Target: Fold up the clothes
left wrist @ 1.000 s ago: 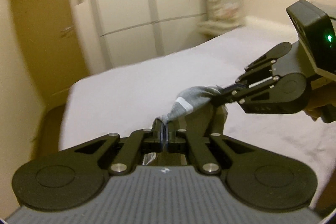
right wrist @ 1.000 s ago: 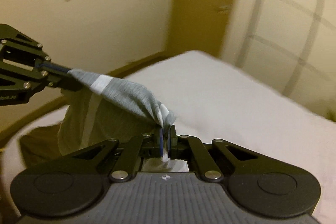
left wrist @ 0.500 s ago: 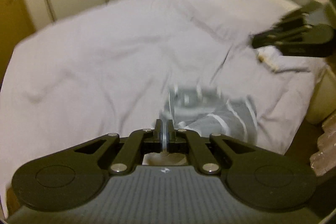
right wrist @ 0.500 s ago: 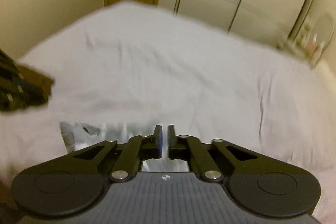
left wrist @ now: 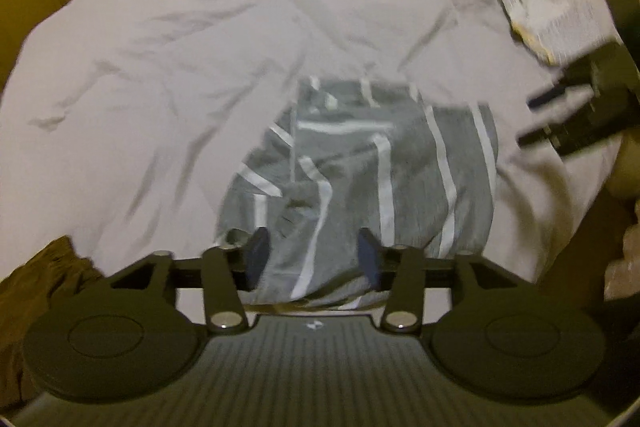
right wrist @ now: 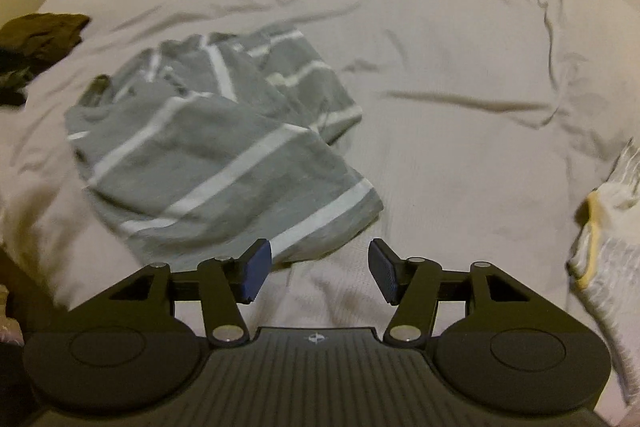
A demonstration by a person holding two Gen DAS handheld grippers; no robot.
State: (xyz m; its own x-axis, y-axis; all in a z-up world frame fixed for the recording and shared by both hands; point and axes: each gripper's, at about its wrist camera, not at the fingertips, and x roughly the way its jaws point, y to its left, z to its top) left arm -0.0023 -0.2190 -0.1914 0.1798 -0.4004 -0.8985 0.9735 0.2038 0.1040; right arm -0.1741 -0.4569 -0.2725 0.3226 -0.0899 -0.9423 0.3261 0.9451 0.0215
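From the left wrist camera, the left gripper (left wrist: 312,259) hangs just above the near edge of a grey garment with white stripes (left wrist: 372,163), its blue-padded fingers (left wrist: 257,257) spread wide with nothing between them but air; the cloth shows below the gap, not pinched. The garment lies crumpled on the white bedsheet (left wrist: 168,39), near the bed's edge, with its stripes running at odd angles where layers bunch over one another. Off to the right, blurred, the right gripper (left wrist: 576,115) hovers over the sheet, and past it lies a pale crinkled cloth with a yellowish trim (left wrist: 536,23).

From the right wrist camera, the right gripper (right wrist: 318,269) is likewise wide open and empty, its left pad (right wrist: 256,265) just at the garment's (right wrist: 208,147) nearest corner. Here the heap reads more clearly: a broad flap lies over a rumpled bundle behind. A dark garment (right wrist: 40,35) sits at the far left of the bedsheet (right wrist: 440,47), and the pale cloth (right wrist: 604,211) at the right.

It looks like a thin jersey knit, light and limp, so I'd expect it to sag and slide rather than hold a crease. The hem corner near the right gripper looks the cleanest spot to pinch; the bunched middle would likely catch several layers at once.
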